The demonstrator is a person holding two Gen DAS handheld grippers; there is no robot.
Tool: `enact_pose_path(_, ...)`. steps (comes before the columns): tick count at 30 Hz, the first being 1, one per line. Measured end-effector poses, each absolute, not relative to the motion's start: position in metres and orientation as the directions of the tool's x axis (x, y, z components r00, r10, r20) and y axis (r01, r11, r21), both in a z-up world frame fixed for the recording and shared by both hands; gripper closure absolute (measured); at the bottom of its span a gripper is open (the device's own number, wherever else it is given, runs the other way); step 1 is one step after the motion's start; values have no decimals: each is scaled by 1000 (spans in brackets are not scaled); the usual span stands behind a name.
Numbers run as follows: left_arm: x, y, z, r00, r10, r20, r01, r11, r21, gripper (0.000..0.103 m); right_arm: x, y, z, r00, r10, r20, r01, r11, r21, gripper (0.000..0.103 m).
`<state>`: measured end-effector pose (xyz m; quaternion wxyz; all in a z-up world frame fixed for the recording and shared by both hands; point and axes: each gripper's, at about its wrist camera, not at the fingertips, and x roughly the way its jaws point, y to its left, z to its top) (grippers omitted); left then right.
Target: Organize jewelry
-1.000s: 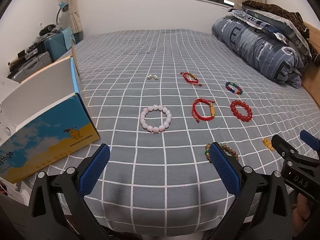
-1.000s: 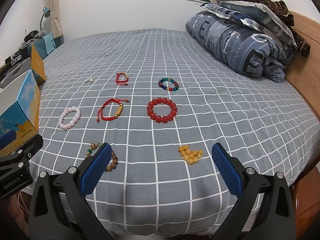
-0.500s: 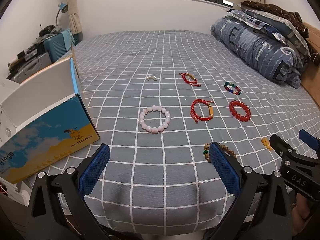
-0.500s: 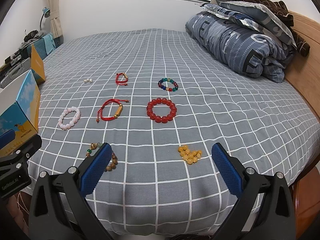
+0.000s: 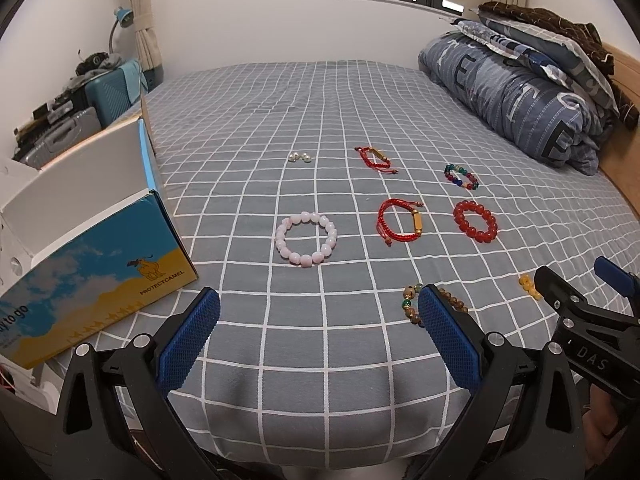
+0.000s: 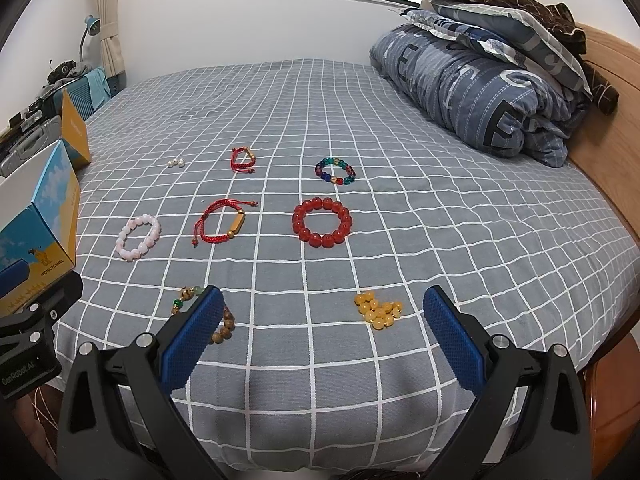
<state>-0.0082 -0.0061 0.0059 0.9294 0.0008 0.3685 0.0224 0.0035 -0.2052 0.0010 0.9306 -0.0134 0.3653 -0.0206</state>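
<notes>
Several bracelets lie on the grey checked bedspread (image 5: 320,100). A pink bead bracelet (image 5: 306,238) (image 6: 138,237), a red cord bracelet (image 5: 400,227) (image 6: 222,222), a red bead bracelet (image 5: 475,221) (image 6: 322,221), a multicolour bead bracelet (image 5: 461,176) (image 6: 335,170), a smaller red cord bracelet (image 5: 376,157) (image 6: 243,159), white pearls (image 5: 300,157) (image 6: 176,163), a wooden bead bracelet (image 5: 412,306) (image 6: 224,322) and yellow beads (image 6: 378,309) (image 5: 529,283). My left gripper (image 5: 318,336) and right gripper (image 6: 320,336) are open and empty at the bed's near edge.
An open blue and yellow cardboard box (image 5: 88,256) (image 6: 36,240) stands at the left edge of the bed. A folded duvet and pillows (image 5: 520,92) (image 6: 480,92) lie at the far right. Suitcases (image 5: 100,88) stand beyond the box.
Both grippers have drifted back slightly from the bed; the jewelry sits a little higher in the views. Nothing was picked up.
</notes>
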Motion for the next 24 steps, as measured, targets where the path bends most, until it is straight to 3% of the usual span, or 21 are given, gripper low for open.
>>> enact_pose_path(24, 2, -34, 12, 716, 27, -697, 5, 999, 44, 6, 9, -233, 14, 723, -86, -686, 63, 996, -59, 7)
